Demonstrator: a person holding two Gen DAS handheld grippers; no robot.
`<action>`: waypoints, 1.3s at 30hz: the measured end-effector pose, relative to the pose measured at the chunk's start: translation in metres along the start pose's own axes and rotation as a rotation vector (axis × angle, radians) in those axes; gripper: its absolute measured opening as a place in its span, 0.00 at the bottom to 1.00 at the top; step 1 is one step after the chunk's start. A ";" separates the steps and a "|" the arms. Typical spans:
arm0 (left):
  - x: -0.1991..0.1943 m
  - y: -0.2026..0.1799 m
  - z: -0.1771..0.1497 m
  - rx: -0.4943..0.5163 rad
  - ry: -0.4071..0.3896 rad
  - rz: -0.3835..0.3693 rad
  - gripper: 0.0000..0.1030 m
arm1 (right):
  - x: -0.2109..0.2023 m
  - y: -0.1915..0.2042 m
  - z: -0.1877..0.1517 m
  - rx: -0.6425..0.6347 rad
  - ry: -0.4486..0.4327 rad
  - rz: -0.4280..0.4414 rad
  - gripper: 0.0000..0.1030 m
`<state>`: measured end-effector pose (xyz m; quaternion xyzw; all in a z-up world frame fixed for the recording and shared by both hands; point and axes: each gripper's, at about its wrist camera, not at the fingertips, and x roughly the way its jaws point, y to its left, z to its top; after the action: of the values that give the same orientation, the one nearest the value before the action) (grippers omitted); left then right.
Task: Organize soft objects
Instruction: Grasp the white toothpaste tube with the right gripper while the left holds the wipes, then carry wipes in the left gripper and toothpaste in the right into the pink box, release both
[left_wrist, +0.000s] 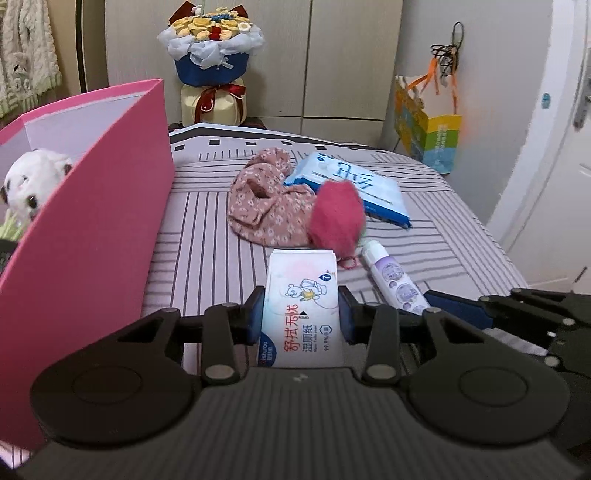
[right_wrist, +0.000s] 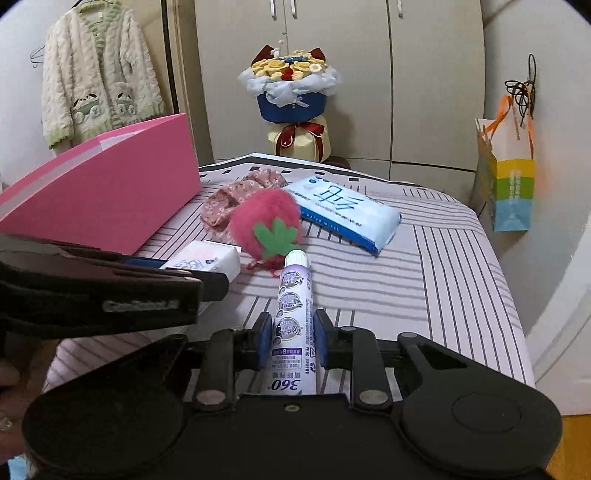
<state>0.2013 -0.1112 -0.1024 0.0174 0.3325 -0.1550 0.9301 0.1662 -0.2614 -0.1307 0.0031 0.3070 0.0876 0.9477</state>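
Toothpaste tube (right_wrist: 294, 325) lengthwise between right tongs (right_wrist: 291, 338), cap pointing away.

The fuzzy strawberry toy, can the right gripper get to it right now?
Probably not yet. The right gripper is shut on the purple tube, so its jaws are busy. The path itself looks free: the strawberry toy sits just past the tube's cap.
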 end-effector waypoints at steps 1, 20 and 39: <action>-0.004 0.000 -0.001 0.002 -0.001 -0.005 0.37 | -0.003 0.001 -0.003 -0.001 0.001 -0.008 0.27; -0.081 0.028 -0.032 -0.037 0.063 -0.161 0.37 | -0.063 -0.002 -0.033 0.066 0.016 -0.012 0.27; -0.187 0.090 -0.029 -0.088 0.013 -0.181 0.37 | -0.128 0.056 0.018 -0.124 -0.041 0.131 0.27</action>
<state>0.0738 0.0305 -0.0141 -0.0525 0.3453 -0.2238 0.9099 0.0659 -0.2273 -0.0383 -0.0334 0.2806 0.1681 0.9444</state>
